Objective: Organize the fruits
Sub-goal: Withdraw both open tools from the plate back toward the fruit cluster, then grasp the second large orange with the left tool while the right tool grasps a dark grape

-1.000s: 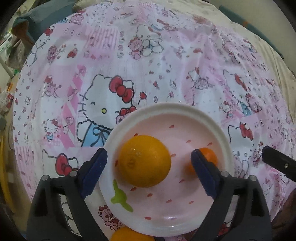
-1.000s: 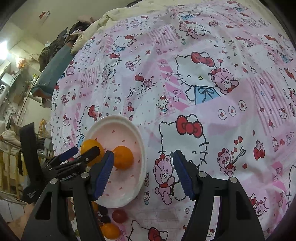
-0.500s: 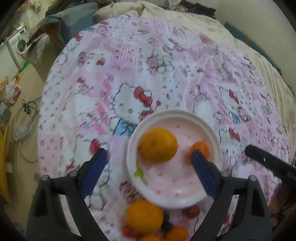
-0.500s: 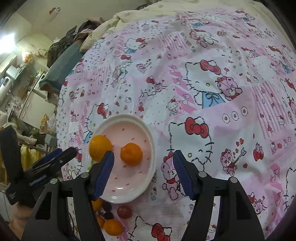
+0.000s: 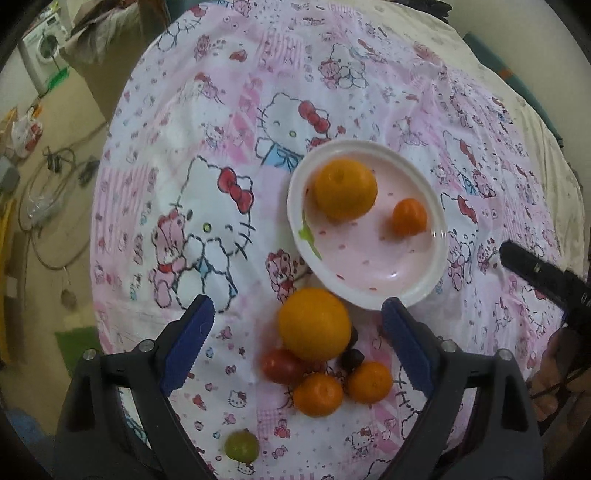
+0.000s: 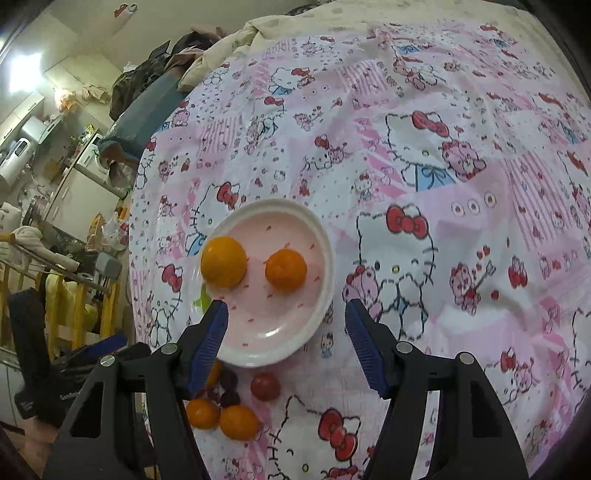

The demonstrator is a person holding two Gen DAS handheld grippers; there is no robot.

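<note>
A round counter (image 5: 155, 206) is covered by a pink and white cloth (image 6: 461, 155) printed with cartoon cats, red bows and small bears. Behind it a bed with a cream quilt (image 6: 332, 18) is seen, and clothes are heaped at its far end. On the floor to the left, cables (image 5: 48, 192) and a white washing machine (image 5: 44, 48) are visible in the left wrist view. No brand or writing can be read clearly.

A white plate (image 5: 436, 273) with a pink centre rests on the cloth. On it a large orange (image 5: 345, 188) and a small mandarin (image 5: 409, 216) are set apart from each other. Just beside the plate's near rim, a second large orange (image 5: 314, 324) lies on the cloth, touching a red tomato (image 5: 280, 366). Two small mandarins (image 5: 318, 394) sit close together in front of it, with dark grapes (image 5: 352, 357) between the fruits. A green grape (image 5: 242, 446) lies alone, nearer the counter edge.

The left gripper (image 5: 297, 350) is held released above the loose pile, its jaws wide and nothing between them. The right gripper (image 6: 286, 343) is likewise spread and unloaded, over the plate's near rim.
</note>
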